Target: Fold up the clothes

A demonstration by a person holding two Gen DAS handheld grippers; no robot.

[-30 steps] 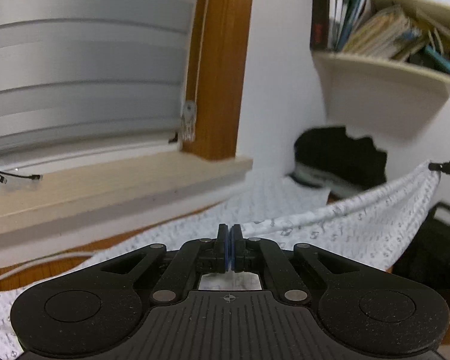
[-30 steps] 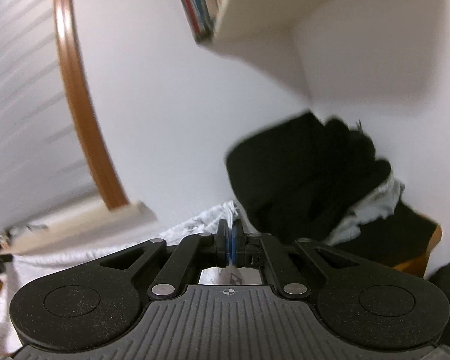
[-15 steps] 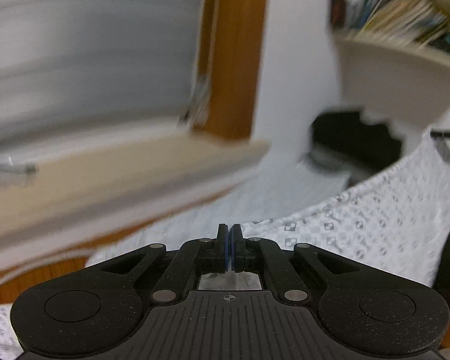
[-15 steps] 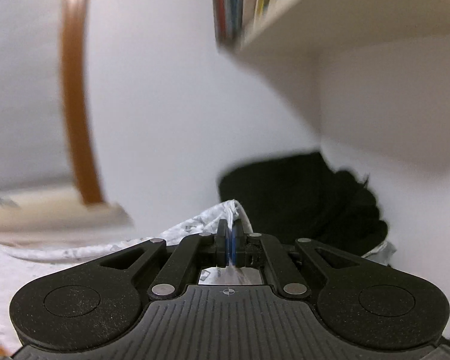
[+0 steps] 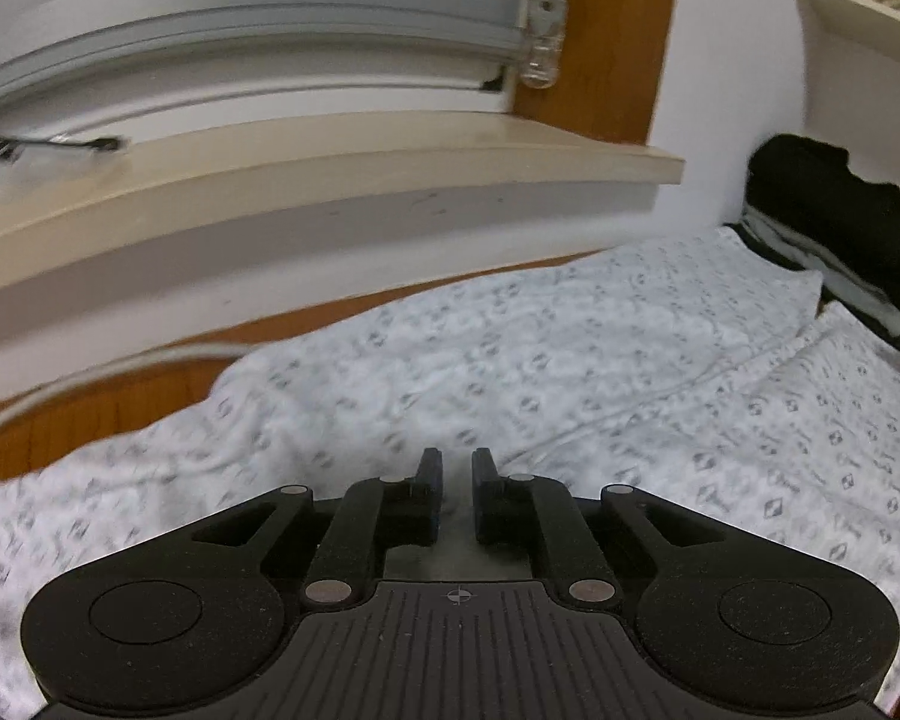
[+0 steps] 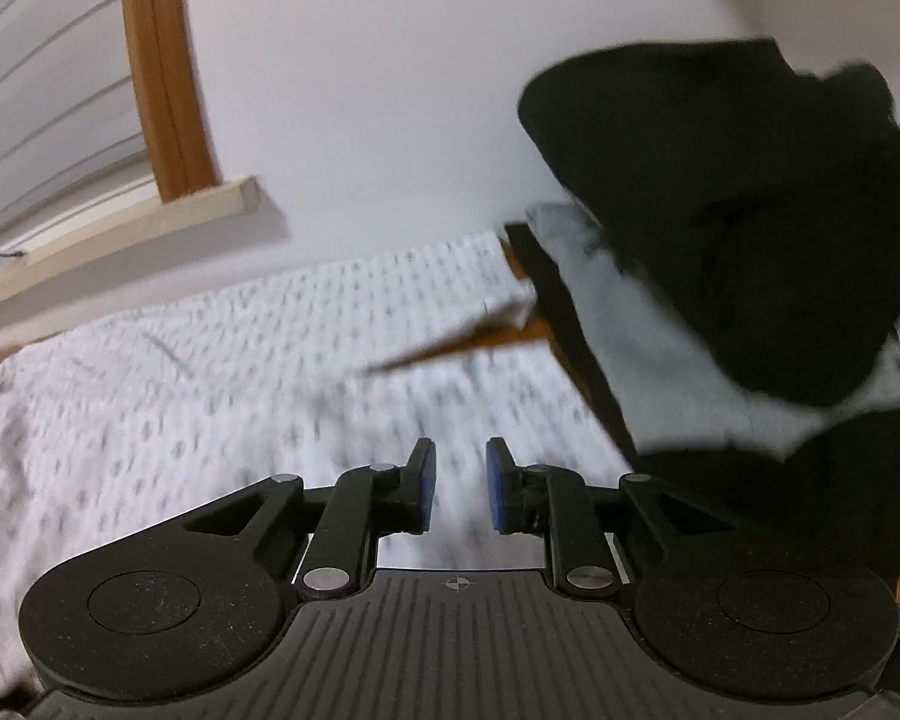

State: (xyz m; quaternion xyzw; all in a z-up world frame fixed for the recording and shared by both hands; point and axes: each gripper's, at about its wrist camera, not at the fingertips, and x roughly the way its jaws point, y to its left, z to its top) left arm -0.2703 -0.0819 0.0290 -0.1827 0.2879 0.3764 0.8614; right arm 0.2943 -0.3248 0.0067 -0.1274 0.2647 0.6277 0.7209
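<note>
Below the windowsill (image 5: 330, 174), the patterned garment (image 5: 570, 360) now lies flat on the worktop; left tool (image 5: 456, 468) and right tool (image 6: 457, 459) are spreading, releasing it, fold laid.

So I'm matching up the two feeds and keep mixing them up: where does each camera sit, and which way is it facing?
Left wrist: rides the left gripper, angled down over the white patterned garment toward the window sill; only its opening, empty fingers show.
Right wrist: rides the right gripper, angled down at the garment and a black clothes pile; only its opening, empty fingers show.
Shared: garment, sill, black pile.
</note>
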